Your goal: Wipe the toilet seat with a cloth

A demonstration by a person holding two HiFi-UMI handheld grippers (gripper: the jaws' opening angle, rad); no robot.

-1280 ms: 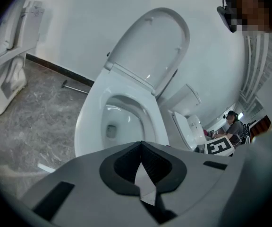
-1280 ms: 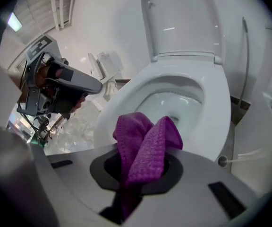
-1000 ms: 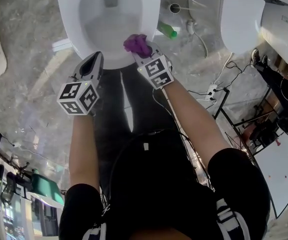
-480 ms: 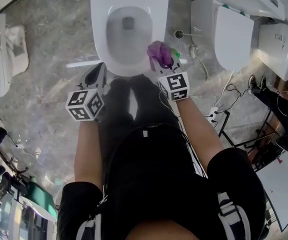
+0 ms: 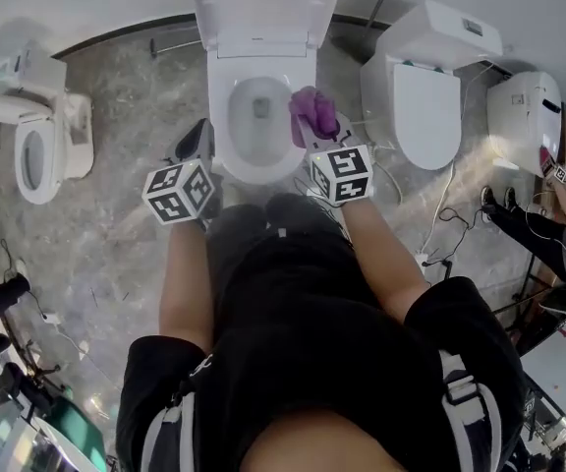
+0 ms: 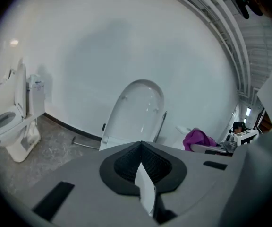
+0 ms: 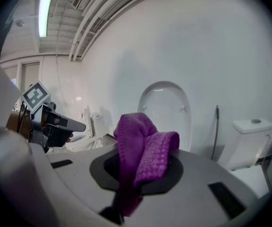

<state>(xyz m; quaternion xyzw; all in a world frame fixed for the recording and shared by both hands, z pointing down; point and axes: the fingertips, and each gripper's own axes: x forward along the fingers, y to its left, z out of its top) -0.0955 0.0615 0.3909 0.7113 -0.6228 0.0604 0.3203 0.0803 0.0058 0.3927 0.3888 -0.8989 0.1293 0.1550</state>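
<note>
Now | your right gripper [image 7: 135, 171] pinched the purple cloth [image 7: 143, 145], over the right side of the toilet seat [image 5: 220, 116] | your left gripper [image 6: 141, 162] was pressed together on nothing, by its left side.

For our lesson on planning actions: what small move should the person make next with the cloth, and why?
Probably lower the right gripper, shut on the purple cloth, onto the right side of the toilet seat: the cloth seems held above the seat, not touching it, and the lid is already up.
</note>
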